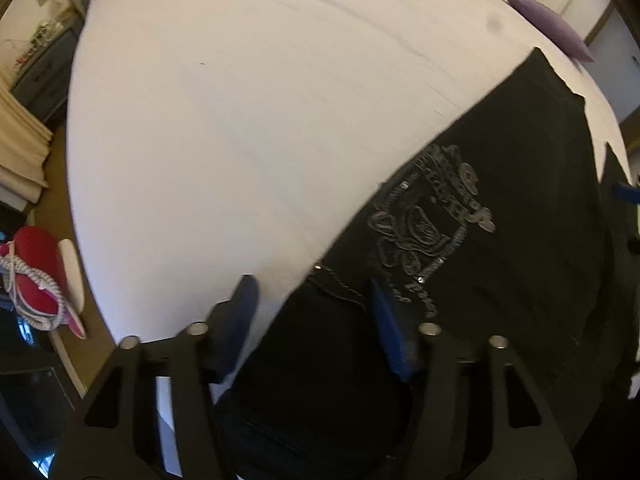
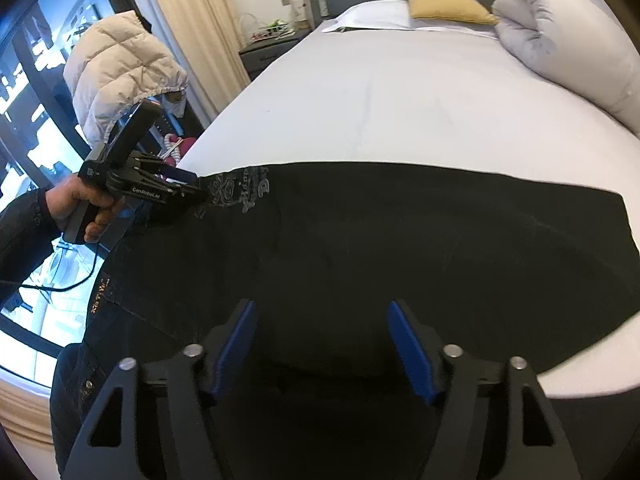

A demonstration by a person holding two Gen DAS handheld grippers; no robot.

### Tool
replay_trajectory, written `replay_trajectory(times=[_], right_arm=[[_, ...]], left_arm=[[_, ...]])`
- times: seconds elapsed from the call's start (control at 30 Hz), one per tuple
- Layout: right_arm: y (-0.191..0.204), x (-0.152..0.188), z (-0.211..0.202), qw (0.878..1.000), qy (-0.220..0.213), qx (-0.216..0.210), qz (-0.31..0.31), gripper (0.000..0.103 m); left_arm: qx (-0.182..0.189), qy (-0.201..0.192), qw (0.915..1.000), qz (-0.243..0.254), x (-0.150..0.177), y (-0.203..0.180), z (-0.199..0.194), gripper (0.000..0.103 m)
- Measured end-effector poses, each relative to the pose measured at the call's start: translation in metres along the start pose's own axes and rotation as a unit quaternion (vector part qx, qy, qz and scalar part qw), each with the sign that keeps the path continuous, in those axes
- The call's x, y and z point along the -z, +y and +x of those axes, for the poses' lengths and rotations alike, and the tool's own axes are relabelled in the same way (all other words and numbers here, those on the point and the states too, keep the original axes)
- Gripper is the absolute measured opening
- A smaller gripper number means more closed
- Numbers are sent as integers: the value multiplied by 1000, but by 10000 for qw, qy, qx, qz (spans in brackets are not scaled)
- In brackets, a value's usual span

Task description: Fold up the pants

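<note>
- Left gripper (image 2: 188, 190), gripped in a hand (image 2: 82, 206), hovers at nine o'clock, fingers spread over the embroidered pocket (image 1: 432, 224).
- Black jeans (image 2: 400, 248) lie across the white bed (image 2: 380, 100).
- Right gripper (image 2: 322, 344), at six o'clock, gapes wide above the denim.

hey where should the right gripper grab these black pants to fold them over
Probably the hem end of the black pants, at the corner lying flat on the white bed. Bring the open right gripper in low from the near edge; the left gripper is at the embroidered waist end.
</note>
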State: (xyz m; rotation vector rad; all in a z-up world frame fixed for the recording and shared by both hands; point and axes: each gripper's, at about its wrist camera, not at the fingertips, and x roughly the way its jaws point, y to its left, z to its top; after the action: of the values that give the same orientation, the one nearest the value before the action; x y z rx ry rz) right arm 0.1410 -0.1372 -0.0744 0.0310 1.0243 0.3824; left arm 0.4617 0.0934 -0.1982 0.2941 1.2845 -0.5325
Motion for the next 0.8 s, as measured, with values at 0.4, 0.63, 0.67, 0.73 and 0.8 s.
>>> replay_trajectory(times=[0.4,0.63,0.67,0.73,0.8], right_arm=[[3,-77,34,9914,113,-219,-1286,66],[5,-118,80,9755,568,-268,-2110,62],[5,-121,86,9726,655,-264,-2216,61],[6,-126,97,9663,815,-280,-2424,61],[7,-131,108,9593,959,-235,-2647,61]], left_arm=[[-554,-832,9948,182,13,-28,-31,7],[-890,-1402,9853,396,47,-47,-67,6],[-935,-1459,9839,427,58,-58,-73,6],[-1030,-1523,9816,511,83,-70,-79,6],[-1046,-1533,9811,554,90,-72,-77,6]])
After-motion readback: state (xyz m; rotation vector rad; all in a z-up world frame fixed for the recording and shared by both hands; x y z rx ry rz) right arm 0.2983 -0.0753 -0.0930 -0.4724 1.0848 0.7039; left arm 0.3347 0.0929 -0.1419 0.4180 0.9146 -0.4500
